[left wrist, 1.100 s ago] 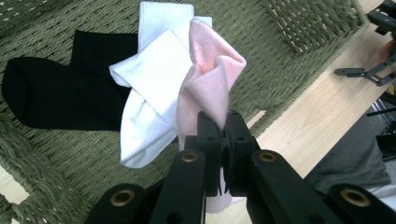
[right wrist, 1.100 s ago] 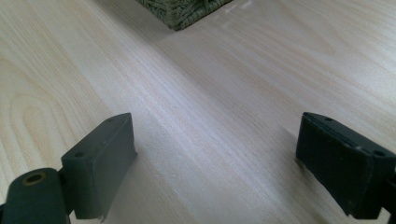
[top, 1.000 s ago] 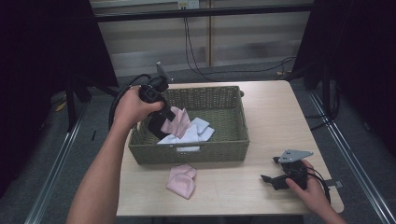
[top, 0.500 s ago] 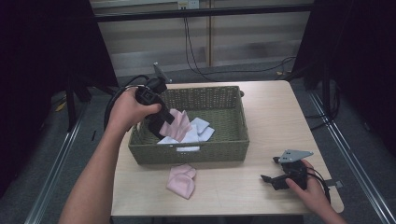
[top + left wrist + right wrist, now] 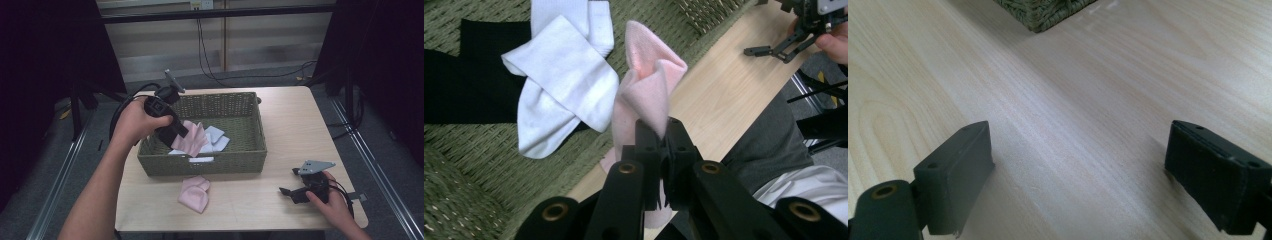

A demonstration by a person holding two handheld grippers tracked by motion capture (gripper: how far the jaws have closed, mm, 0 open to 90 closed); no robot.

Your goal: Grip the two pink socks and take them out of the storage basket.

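Nearest, the right gripper (image 5: 300, 191) rested on the table (image 5: 280, 125) to the right of the basket (image 5: 252, 150), jaws spread and empty. A second pink sock (image 5: 194, 193) lay just in front of the basket. Farther off, the left gripper (image 5: 176, 131) pinched a pink sock (image 5: 192, 140); since a second earlier it had lifted the sock slightly above the white socks (image 5: 564, 85) inside the basket, probably taking it out.

The wooden table (image 5: 280, 125) carries a wicker basket (image 5: 235, 162) — beside it, a pink sock (image 5: 194, 194).
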